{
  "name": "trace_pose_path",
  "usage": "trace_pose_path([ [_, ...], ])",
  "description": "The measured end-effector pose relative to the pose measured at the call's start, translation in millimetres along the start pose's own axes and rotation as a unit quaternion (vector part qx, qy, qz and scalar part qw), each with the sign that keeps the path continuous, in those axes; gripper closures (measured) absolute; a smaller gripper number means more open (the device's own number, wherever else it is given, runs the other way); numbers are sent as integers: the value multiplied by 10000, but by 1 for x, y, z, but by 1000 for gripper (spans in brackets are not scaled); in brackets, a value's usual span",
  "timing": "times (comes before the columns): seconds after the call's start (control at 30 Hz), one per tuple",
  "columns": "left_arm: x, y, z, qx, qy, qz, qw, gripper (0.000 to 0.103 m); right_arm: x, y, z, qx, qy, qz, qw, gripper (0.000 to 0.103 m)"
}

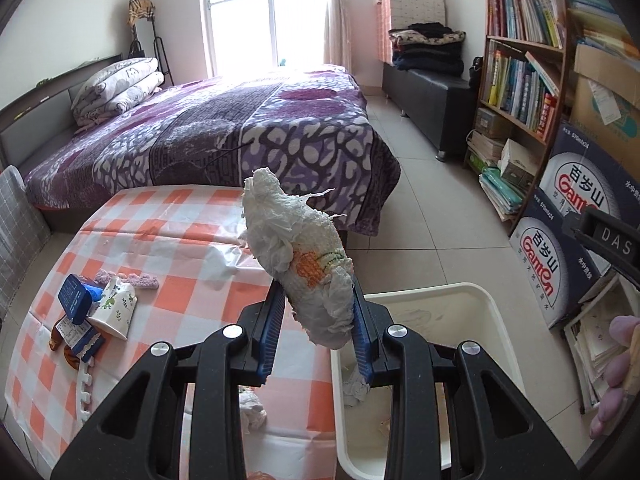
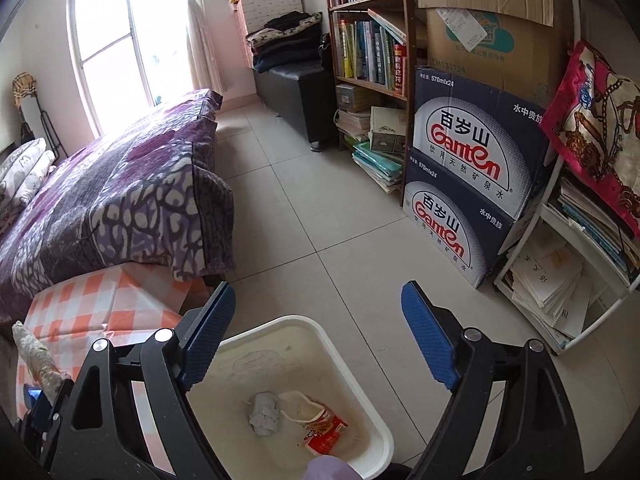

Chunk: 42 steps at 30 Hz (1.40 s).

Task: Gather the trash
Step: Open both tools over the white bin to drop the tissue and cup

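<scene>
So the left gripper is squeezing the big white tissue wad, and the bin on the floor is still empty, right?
Not quite. The left gripper does squeeze the tissue wad, but the bin isn't empty. The right wrist view shows a crumpled tissue and a red snack wrapper lying inside it.

A bed [image 1: 224, 128] with a purple patterned cover stands under the window [image 1: 240, 8], folded quilts [image 1: 116, 88] at its head. Near the table's [image 1: 168, 240] left edge lie a blue box [image 1: 74, 298] and a leaf-printed tissue pack [image 1: 116, 310], touching. Against the right wall stand a bookshelf [image 2: 368, 40], two stacked water cartons [image 2: 472, 176] and a black bench [image 2: 296, 88] bearing folded clothes [image 2: 286, 44].
</scene>
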<state>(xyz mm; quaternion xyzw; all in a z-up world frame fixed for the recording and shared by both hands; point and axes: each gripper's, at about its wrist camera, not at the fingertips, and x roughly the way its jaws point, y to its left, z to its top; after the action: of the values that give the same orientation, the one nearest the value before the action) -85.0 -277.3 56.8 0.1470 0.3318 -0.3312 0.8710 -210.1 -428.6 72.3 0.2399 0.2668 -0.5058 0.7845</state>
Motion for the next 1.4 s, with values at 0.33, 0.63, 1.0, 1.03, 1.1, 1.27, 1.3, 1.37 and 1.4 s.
trace_pose_path([
  [0.33,9,-45,-10,348,225,-348,9985,71,10,-46,11,545,127,-210,9982,17],
  [0.63,13,-67,-16,518,343,-794,9949,40,14,-62,15,672,131,-394,9969,12],
  [1.0,7,-58,-15,609,201,-610,9961,27,18,-51,11,525,244,-435,9974,7],
  [1.03,7,-57,-16,629,204,-588,9961,26,18,-48,10,489,254,-430,9976,7],
  [1.1,7,-54,-18,658,217,-540,9961,25,19,-43,9,409,283,-411,9979,7],
  [1.27,15,-35,-23,601,414,-355,9967,23,21,-26,3,205,412,-326,9984,7],
  [1.3,17,-30,-24,569,471,-302,9968,23,22,-22,2,162,442,-308,9984,7],
  [1.37,23,-18,-27,506,617,-157,9967,23,22,-14,-1,72,493,-276,9984,7],
  [1.4,26,-12,-28,476,698,-67,9964,23,23,-9,-3,20,521,-257,9983,7],
])
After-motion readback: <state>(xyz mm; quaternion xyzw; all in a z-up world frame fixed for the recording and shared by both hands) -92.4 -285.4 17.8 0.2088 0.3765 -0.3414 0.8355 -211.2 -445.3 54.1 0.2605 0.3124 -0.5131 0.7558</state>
